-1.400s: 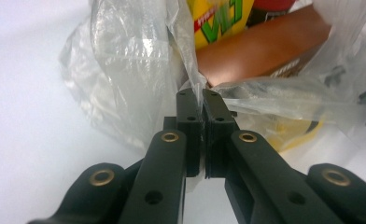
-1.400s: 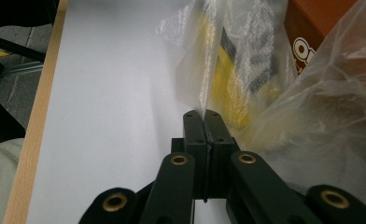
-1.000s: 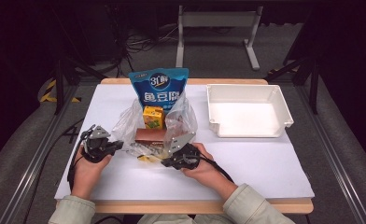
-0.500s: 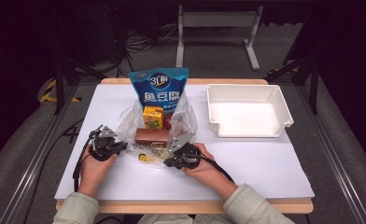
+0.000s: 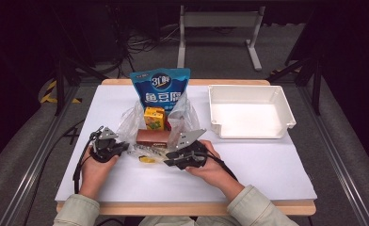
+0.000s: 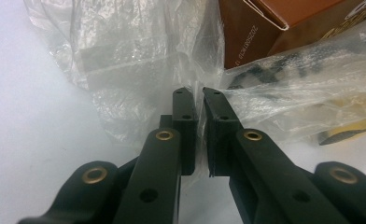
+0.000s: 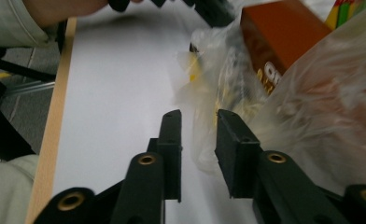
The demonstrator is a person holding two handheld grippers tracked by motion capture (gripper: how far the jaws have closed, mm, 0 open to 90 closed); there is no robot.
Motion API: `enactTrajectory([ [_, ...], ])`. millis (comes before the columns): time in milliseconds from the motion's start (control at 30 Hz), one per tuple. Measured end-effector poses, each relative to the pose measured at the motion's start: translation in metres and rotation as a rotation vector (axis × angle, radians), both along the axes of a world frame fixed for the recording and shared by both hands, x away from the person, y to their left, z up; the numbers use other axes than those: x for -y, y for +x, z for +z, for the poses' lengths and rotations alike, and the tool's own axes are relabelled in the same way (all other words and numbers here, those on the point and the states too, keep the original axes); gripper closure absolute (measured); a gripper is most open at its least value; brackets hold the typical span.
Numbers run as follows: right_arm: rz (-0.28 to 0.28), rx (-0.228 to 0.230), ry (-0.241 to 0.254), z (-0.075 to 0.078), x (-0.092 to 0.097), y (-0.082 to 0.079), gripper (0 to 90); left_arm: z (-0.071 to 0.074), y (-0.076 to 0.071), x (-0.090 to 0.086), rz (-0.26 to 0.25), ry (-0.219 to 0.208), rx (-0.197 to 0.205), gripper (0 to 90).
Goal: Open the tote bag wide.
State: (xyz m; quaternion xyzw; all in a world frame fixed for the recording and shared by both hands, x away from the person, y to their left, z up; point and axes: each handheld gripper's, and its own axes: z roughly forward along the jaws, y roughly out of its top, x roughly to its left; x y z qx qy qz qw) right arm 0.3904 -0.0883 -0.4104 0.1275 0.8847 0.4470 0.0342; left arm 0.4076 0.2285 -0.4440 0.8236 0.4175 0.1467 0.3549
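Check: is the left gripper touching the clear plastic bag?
Touching. In the left gripper view, the left gripper has its jaws nearly closed on a fold of the clear plastic bag, film pinched between the pads.

The setting is a laboratory-type recording station, not a home. A wooden-edged bench [image 5: 187,207] carries a white cover sheet [image 5: 267,165] and stands on grey carpet between aluminium frame rails [image 5: 27,174]. Loose cables [image 5: 145,44] and a metal stand base [image 5: 218,28] occupy the dark floor behind. A white tray [image 5: 251,110] and bagged groceries [image 5: 160,89] serve as staged test items.
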Motion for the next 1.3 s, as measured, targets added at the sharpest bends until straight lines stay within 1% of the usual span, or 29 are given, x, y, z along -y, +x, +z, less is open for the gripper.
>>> enactTrajectory([
  [100, -0.018, 0.023, 0.039, 0.011, 0.006, -0.002, 60.9, 0.000, 0.000, 0.000, 0.000, -0.001, -0.001, 84.0],
  [133, -0.025, 0.031, 0.054, 0.015, 0.007, -0.002, 60.0, 0.000, 0.000, 0.000, 0.000, 0.005, 0.002, 84.0],
  [233, -0.047, 0.069, 0.098, 0.030, 0.015, -0.005, 57.9, 0.000, 0.000, 0.000, 0.000, -0.001, 0.000, 84.0],
  [267, -0.047, 0.069, 0.098, 0.030, 0.015, -0.005, 57.9, 0.000, 0.000, 0.000, 0.000, -0.001, 0.000, 84.0],
  [300, -0.075, 0.085, 0.125, 0.038, 0.019, -0.005, 55.8, 0.000, 0.000, 0.000, 0.001, -0.001, 0.000, 83.9],
  [333, -0.075, 0.085, 0.125, 0.038, 0.019, -0.005, 55.8, 0.000, 0.000, 0.000, -0.002, 0.003, 0.002, 83.9],
  [367, -0.088, 0.090, 0.140, 0.041, 0.022, -0.005, 54.9, 0.001, -0.001, 0.000, 0.001, 0.000, 0.001, 84.0],
  [400, -0.105, 0.096, 0.157, 0.045, 0.025, -0.006, 53.6, 0.001, -0.001, 0.000, -0.002, 0.002, 0.000, 84.0],
  [433, -0.139, 0.106, 0.181, 0.050, 0.028, -0.005, 50.0, 0.001, -0.001, -0.001, -0.002, 0.002, 0.000, 83.9],
  [467, -0.155, 0.111, 0.192, 0.052, 0.030, -0.004, 48.7, 0.001, -0.001, -0.001, -0.002, 0.002, 0.000, 83.9],
  [533, -0.202, 0.143, 0.204, 0.055, 0.033, -0.003, 43.8, 0.001, 0.000, -0.001, -0.005, 0.003, 0.001, 83.8],
  [567, -0.202, 0.143, 0.204, 0.055, 0.033, -0.003, 43.8, 0.001, 0.000, -0.001, -0.005, 0.004, 0.001, 83.8],
  [600, -0.261, 0.150, 0.226, 0.059, 0.036, -0.001, 38.2, 0.001, -0.001, 0.000, 0.000, -0.001, -0.001, 83.8],
  [633, -0.261, 0.150, 0.226, 0.059, 0.036, -0.001, 38.2, 0.001, -0.001, 0.000, 0.000, -0.001, -0.002, 83.8],
  [667, -0.301, 0.157, 0.235, 0.061, 0.036, 0.001, 32.2, 0.001, -0.001, 0.000, 0.002, -0.003, 0.000, 83.8],
  [733, -0.331, 0.166, 0.227, 0.063, 0.033, 0.005, 26.0, 0.001, 0.000, 0.001, 0.000, -0.005, 0.002, 83.8],
  [767, -0.357, 0.180, 0.214, 0.063, 0.030, 0.008, 23.6, 0.001, 0.000, 0.001, 0.000, -0.005, 0.002, 83.8],
  [800, -0.376, 0.191, 0.207, 0.064, 0.028, 0.010, 21.8, 0.001, -0.001, 0.001, 0.000, -0.005, 0.001, 83.8],
  [833, -0.376, 0.191, 0.207, 0.064, 0.028, 0.010, 21.8, 0.001, -0.001, 0.001, 0.000, -0.005, 0.001, 83.8],
  [933, -0.411, 0.187, 0.219, 0.065, 0.023, 0.019, 16.4, 0.001, -0.001, 0.000, -0.002, -0.004, -0.001, 83.8],
  [967, -0.421, 0.193, 0.223, 0.066, 0.022, 0.020, 14.9, 0.001, -0.001, 0.000, -0.003, -0.004, -0.001, 83.8],
  [1000, -0.442, 0.205, 0.227, 0.067, 0.020, 0.023, 13.2, 0.001, -0.001, 0.000, -0.003, -0.004, -0.001, 83.7],
  [1100, -0.460, 0.202, 0.229, 0.068, 0.016, 0.028, 13.2, 0.001, -0.001, 0.000, -0.004, -0.004, -0.002, 83.7],
  [1167, -0.496, 0.216, 0.205, 0.067, 0.012, 0.033, 12.9, 0.001, -0.001, 0.000, -0.004, -0.003, -0.001, 83.5],
  [1200, -0.511, 0.218, 0.201, 0.067, 0.011, 0.035, 12.4, 0.001, -0.001, 0.000, -0.003, -0.003, 0.000, 83.4],
  [1300, -0.544, 0.238, 0.177, 0.064, 0.007, 0.041, 12.0, 0.000, 0.000, 0.000, -0.005, 0.002, 0.000, 83.3],
])
